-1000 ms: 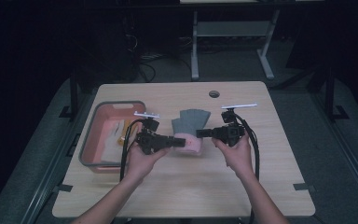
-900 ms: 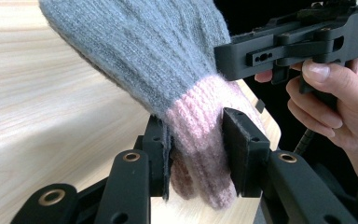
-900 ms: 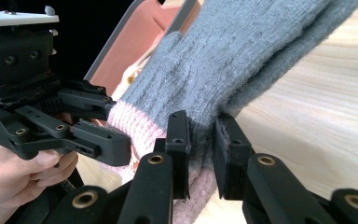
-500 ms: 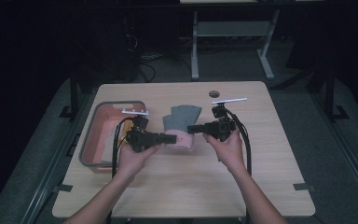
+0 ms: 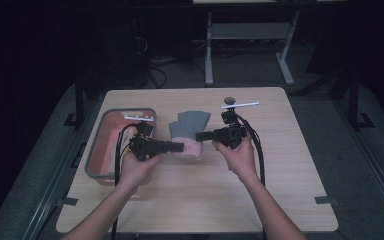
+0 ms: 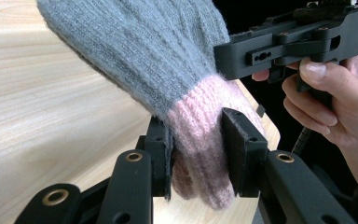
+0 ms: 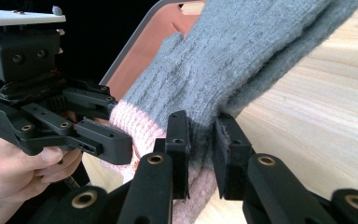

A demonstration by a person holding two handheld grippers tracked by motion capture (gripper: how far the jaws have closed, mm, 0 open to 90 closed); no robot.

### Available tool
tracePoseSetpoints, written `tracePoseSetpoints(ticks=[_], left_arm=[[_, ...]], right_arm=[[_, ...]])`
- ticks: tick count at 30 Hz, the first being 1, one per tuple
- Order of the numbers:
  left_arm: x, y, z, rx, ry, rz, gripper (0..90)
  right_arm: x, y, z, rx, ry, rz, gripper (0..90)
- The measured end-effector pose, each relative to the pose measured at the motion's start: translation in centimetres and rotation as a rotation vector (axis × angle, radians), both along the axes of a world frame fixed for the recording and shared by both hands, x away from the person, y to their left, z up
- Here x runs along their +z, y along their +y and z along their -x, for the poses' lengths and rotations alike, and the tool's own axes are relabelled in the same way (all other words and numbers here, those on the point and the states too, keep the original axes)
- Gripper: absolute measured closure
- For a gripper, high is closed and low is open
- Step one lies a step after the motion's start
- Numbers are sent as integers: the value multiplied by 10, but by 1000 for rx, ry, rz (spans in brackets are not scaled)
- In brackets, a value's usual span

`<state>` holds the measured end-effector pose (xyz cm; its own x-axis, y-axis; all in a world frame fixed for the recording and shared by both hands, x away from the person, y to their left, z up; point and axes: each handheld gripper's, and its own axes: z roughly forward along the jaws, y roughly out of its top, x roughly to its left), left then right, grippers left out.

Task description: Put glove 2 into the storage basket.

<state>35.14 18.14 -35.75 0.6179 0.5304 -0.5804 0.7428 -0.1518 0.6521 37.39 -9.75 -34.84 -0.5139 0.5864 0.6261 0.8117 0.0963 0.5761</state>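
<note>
**Mitten gripped at both sides, lifted off the worktop**

Dark room, pale wooden worktop. Both grippers hold the grey-and-pink mitten near the red tray. Left gripper fingers clamp the pink cuff; right gripper fingers pinch the knit beside it. Grasping looks done; placing it remains.

1. Surface — pale wood-grain top with rounded corners, its near half bare.
2. Bin — grey-rimmed, reddish inside, at the left edge of the surface.
3. Small dark round object — near the far edge of the surface; too small to identify.
4. White-legged frame — standing on the dark floor beyond the surface.
5. Cables — on the floor at far left.
</note>
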Motion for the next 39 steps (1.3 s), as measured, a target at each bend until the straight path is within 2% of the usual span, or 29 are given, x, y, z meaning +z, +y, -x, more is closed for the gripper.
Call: tracePoseSetpoints(ticks=[13,20,27,30,39], left_arm=[[5,17,-2,24,7,13,654],[9,25,-3,32,-4,8,654],[10,34,-3,46,1,10,654],[11,38,-4,42,-10,7,654],[14,47,-5,59,2,12,654]], right_arm=[[7,16,-7,29,-13,-3,772],[8,24,-11,42,-20,-6,770],[11,34,-16,57,-16,-10,769],[11,37,-18,60,-14,-11,769],[13,46,-23,76,-11,-18,768]])
